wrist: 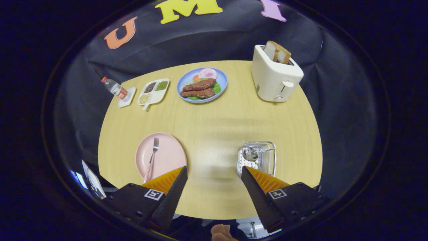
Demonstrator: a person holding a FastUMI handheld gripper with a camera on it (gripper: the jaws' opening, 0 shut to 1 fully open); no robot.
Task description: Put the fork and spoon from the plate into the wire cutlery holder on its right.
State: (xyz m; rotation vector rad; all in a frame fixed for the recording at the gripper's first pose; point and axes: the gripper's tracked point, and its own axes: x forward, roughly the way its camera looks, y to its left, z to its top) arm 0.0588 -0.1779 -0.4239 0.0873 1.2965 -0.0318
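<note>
On the table (210, 134), the pink plate (167, 157) lies left of the wire cutlery holder (264, 159). The gripper (214, 172) hangs with jaws wide apart, empty. The fork (152, 159) rests on the plate, just beyond the left finger; the spoon (250, 154) sits inside the holder.

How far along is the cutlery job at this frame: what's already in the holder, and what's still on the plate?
About halfway. Done: the spoon lies in the wire holder. In hand: nothing; the gripper is open, its fingers spread over bare table between plate and holder. Left: the fork lies on the pink plate, just ahead of the left finger, and has yet to go into the holder.
</note>
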